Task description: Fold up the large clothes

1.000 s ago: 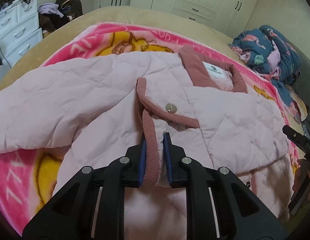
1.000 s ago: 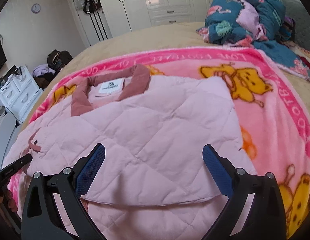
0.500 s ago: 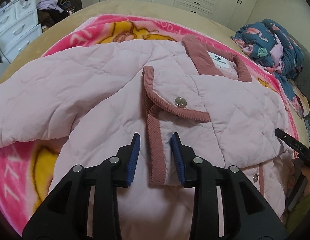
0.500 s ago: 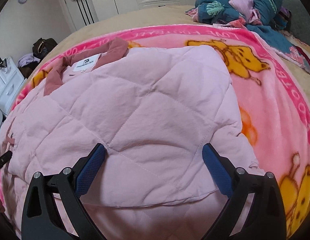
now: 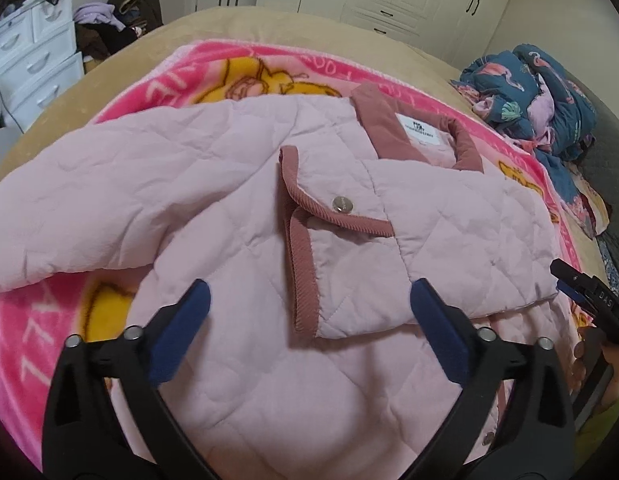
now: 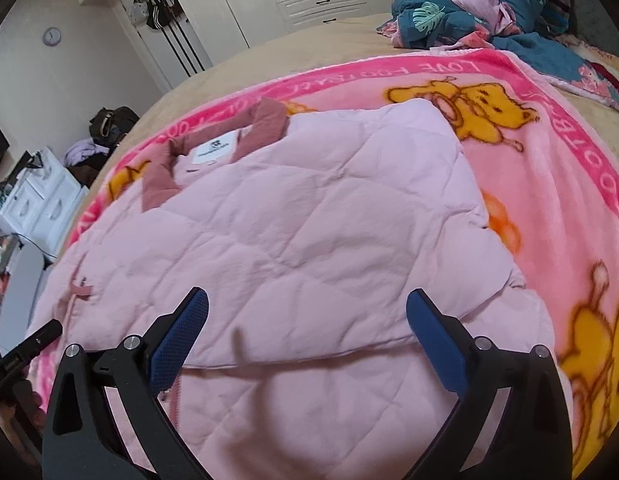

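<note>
Hovering over the pink quilted jacket [image 5: 237, 208], which lies spread on the cartoon blanket [image 6: 549, 208] across the bed [image 5: 237, 20]. My left gripper [image 5: 309, 320] is opening wide; its jaws straddle the corduroy-trimmed sleeve cuff [image 5: 305, 280] without pressing it, so the cuff lies free on the jacket's chest, near the snap button [image 5: 343, 204]. That placement reads as deliberate: the right sleeve is crossed inward over the body, narrowing the garment for a later fold.

My right gripper [image 6: 307, 324] also stands spread and empty, above the near edge of the folded sleeve panel (nothing pinched between its pads).

Left sleeve [image 5: 69, 216] lies stretched out to the left, unfolded. Collar [image 5: 389, 128] and label sit at the far end, so the hem is nearest me. Bedding heap [image 6: 469, 4] lies far right, well apart.
</note>
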`<state>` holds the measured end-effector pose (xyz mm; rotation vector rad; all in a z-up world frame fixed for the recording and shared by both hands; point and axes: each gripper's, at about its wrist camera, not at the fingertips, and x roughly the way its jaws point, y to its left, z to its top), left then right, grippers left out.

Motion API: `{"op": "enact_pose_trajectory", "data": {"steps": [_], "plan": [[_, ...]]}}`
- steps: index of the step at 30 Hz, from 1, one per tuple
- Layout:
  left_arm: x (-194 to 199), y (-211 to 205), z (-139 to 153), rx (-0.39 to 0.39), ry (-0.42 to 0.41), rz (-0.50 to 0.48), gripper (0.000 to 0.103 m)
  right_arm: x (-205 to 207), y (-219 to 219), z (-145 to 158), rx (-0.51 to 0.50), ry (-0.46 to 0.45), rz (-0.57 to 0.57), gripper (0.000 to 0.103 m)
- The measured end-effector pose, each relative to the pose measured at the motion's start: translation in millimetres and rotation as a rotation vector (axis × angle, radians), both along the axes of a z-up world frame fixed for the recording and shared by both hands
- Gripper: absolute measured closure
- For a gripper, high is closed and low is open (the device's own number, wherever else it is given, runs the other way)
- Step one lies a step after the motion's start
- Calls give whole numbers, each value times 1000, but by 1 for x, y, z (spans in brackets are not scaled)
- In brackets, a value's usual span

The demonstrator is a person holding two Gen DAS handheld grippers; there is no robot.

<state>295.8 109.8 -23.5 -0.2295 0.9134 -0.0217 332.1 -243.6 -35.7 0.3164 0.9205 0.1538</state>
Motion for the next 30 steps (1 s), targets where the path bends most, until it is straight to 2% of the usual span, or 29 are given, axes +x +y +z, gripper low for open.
{"op": "enact_pose_trajectory", "data": {"steps": [9,17,30], "plan": [[-13,13,18,7,-27,33,9,-16,29,36,-65,-101,29,4],[-24,39,34,-25,-60,99,9,-26,61,65,-51,-161,98,4],[-44,83,59,-18,-121,203,9,-37,114,97,-37,-224,193,4]]}}
